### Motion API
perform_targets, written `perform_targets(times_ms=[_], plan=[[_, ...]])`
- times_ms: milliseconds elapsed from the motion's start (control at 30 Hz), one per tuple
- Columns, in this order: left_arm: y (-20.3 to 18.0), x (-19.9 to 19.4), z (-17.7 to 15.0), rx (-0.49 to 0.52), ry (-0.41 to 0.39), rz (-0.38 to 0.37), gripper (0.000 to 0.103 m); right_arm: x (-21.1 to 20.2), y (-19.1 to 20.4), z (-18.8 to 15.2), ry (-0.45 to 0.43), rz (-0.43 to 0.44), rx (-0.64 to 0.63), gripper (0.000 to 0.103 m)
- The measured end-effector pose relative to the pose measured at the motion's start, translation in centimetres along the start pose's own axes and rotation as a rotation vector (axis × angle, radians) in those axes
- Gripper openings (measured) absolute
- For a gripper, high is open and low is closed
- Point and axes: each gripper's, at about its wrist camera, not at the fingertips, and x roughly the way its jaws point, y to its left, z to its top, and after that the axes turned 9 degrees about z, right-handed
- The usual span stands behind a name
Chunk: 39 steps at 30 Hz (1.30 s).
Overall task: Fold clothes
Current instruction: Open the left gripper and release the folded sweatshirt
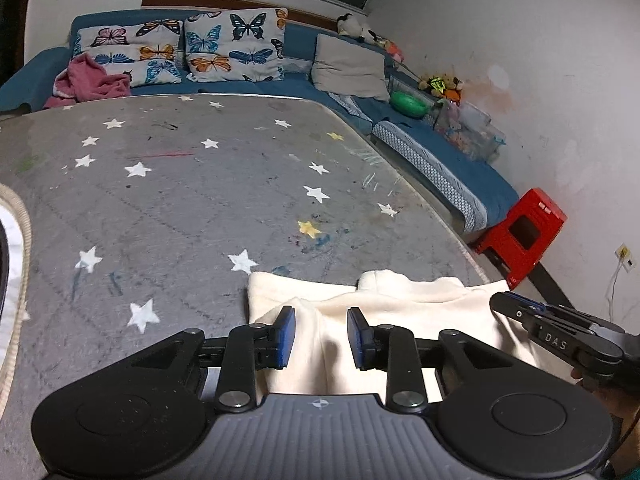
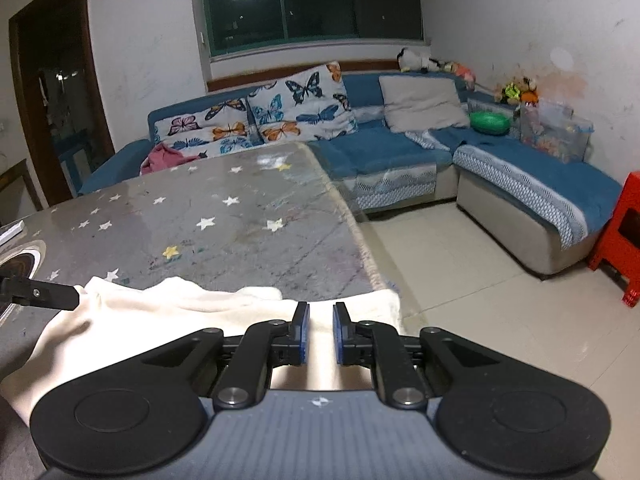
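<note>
- Your cream garment (image 1: 400,312) looks like soft, matt fleece cloth, slightly fuzzy.
- The table cover (image 1: 200,200) is grey star-printed fabric under a glossy clear sheet that catches reflections.
- Your left gripper (image 1: 321,338) is matt black plastic with blue rubbery pads (image 1: 289,336) and dull metal pivot rivets.
- The stool (image 1: 524,234) is shiny red plastic.
- The sofa (image 2: 384,152) wears plush blue cloth.

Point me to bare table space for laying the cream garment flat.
Free: the star-print table top from the cream garment out to the far edge by the sofa. Crowded: the near right corner, where the garment lies under the open left claw and right claw, and a round rimmed object sits far left.
</note>
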Motion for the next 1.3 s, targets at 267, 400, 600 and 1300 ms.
perform_targets(times_ms=[267,400,600,1300], plan=[[-0.3,0.8,0.1,0.028,-0.008,0.013,0.032,1.3,-0.5,-0.3,0.014,-0.006,0.007,0.012],[-1.1,-0.1,0.2,0.052,-0.043,-0.007,0.032,1.0,-0.4,0.1,0.005,-0.007,0.01,0.013],[-2.8,0.6,0.2,0.096,-0.028,-0.059,0.031,-0.2,0.8,0.6,-0.016,0.037,-0.018,0.017],[-3.2,-0.4,-1.7,0.117,-0.005,-0.064,0.033,-3.4,3.0,-1.3,0.012,0.06,-0.088,0.033]])
